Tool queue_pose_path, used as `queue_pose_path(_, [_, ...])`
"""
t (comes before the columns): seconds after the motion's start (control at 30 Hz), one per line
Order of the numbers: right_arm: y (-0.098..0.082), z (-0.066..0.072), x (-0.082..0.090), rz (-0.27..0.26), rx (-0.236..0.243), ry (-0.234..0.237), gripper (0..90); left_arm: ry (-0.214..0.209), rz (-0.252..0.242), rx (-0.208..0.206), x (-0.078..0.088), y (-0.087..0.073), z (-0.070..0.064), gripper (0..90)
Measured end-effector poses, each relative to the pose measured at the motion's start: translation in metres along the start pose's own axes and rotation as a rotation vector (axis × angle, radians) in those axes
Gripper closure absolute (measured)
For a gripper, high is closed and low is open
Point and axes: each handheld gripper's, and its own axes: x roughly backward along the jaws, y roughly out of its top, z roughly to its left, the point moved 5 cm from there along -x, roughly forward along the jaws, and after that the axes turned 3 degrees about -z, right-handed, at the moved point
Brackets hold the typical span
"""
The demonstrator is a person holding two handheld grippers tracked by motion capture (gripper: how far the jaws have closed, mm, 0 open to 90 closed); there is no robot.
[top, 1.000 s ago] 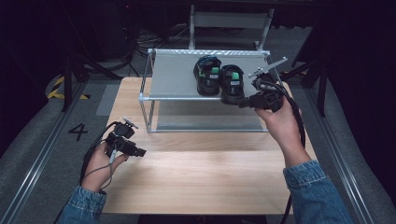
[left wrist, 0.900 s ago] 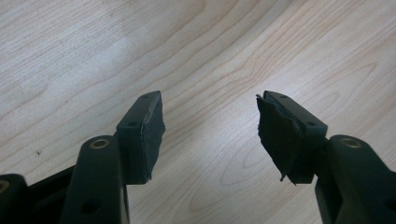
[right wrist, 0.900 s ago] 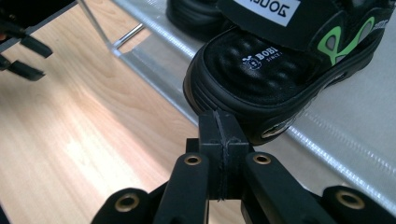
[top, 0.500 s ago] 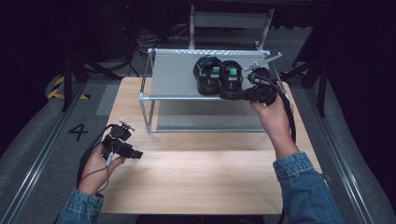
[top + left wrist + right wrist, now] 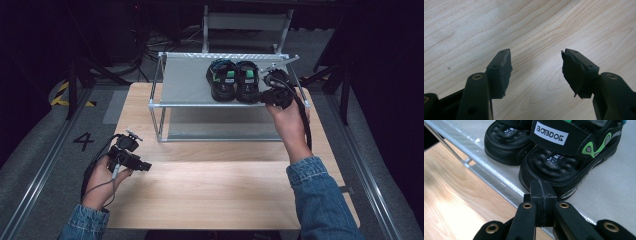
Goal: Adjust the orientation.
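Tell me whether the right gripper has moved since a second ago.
Yes. The right gripper, jaws shut and empty, has shifted away from the person along the rack, toward its back rail, staying beside the right shoe.

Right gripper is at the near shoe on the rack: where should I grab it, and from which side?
Take the right-hand shoe by its toe edge, coming from the rack's front rail. The toe points at the right gripper, low and rounded, while the other shoe crowds one flank. The jaws are shut, so open them first. The strap higher up looks like a fallback.
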Motion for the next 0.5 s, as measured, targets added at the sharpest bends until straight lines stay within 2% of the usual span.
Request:
queue_pose_path(0.07, [0.0,0.0,0.001,-0.003,-0.004,0.006,89.3,0.001,0.0,-0.006,0.0,0.0,0.0,40.7])
queue_pose_path(0.13, [-0.002,0.003,0.004,-0.003,-0.004,0.007,82.2,0.0,0.0,-0.005,0.0,0.001,0.0,40.7])
queue_pose_path(0.33, [-0.01,0.015,0.026,-0.04,0.006,0.051,82.4,-0.005,-0.002,-0.014,0.0,0.004,-0.001,40.7])
queue_pose_path(0.5, [-0.031,0.023,0.043,-0.038,0.02,0.052,81.5,-0.01,0.0,-0.02,-0.001,0.006,-0.004,40.7])
